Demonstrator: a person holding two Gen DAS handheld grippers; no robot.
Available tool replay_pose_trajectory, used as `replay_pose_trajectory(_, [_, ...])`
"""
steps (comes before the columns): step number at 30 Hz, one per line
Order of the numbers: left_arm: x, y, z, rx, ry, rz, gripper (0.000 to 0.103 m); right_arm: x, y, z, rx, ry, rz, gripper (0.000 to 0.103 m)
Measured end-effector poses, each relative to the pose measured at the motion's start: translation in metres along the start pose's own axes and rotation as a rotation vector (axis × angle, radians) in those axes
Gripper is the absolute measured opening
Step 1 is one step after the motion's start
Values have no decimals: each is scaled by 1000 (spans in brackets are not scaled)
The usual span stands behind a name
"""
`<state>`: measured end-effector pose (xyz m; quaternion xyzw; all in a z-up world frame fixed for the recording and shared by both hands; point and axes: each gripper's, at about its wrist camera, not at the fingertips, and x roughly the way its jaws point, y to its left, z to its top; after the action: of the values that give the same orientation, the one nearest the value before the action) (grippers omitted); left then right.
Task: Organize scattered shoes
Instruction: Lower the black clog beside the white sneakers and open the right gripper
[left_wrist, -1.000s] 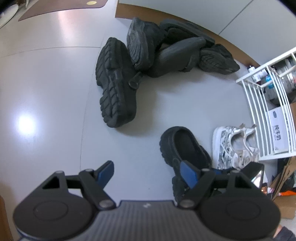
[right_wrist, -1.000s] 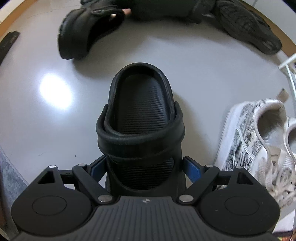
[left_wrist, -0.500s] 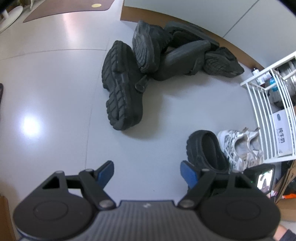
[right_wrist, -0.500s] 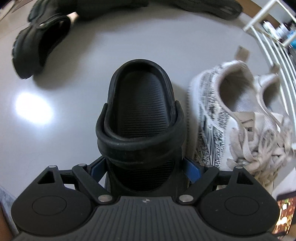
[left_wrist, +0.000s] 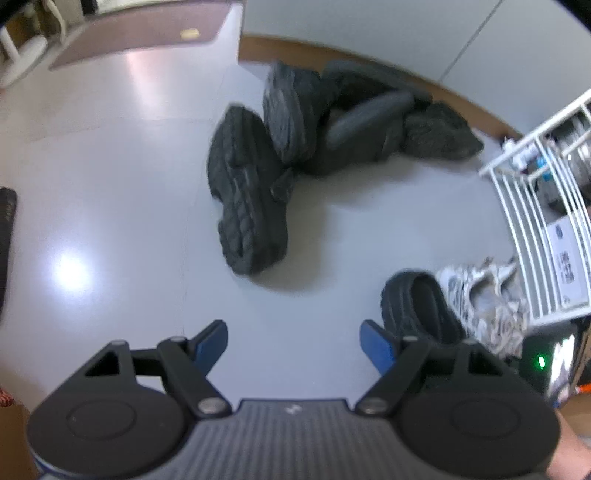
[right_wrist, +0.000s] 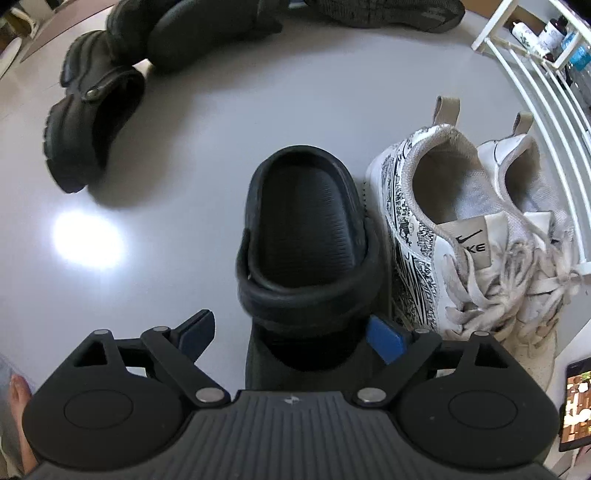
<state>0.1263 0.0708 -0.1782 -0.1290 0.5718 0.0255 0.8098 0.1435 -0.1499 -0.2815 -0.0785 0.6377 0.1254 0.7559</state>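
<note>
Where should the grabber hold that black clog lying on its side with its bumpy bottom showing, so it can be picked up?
Probably across its middle, coming down from above. The black clog lies on its side apart from the pile, so sole and upper face outward and the open left gripper could span them. Its strap looks too loose to hold firmly.

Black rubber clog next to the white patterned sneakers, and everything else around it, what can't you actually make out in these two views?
- Black rubber clog: toe hidden under the right hand-held gripper, right wrist view.
- Pile of dark shoes: motion blur in the left wrist view; separate pairs unclear.
- White wire rack: cut off by the edge; box label too small.
- White patterned sneakers: toes hidden by laces and gripper body.
</note>
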Motion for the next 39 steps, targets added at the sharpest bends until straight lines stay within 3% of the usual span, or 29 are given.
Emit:
replay_pose_trajectory(3, [-11, -3, 0, 22, -35, 9, 81, -13, 1, -2, -65, -21, -13, 92])
replay_pose_trajectory(8, [-23, -2, 1, 35, -67, 45, 81, -48, -12, -8, -7, -73, -26, 92])
replay_pose_trajectory(10, [-26, -1, 3, 34, -77, 65, 81, -51, -5, 4, -9, -102, -32, 92])
replay_pose_trajectory(15, [-33, -3, 11, 106, -100, 159, 81, -103, 2, 15, -50, -186, -18, 92])
replay_pose_trajectory(24, [-51, 2, 36, 96, -116, 89, 81, -201, 17, 24, -152, -316, 5, 92])
replay_pose_trajectory(31, [-54, -5, 48, 92, -112, 56, 81, -258, 8, 1, -77, -341, -8, 92])
replay_pose_trajectory(39, [-35, -10, 58, 151, -75, 34, 86, -287, -13, -32, 5, -342, 11, 92])
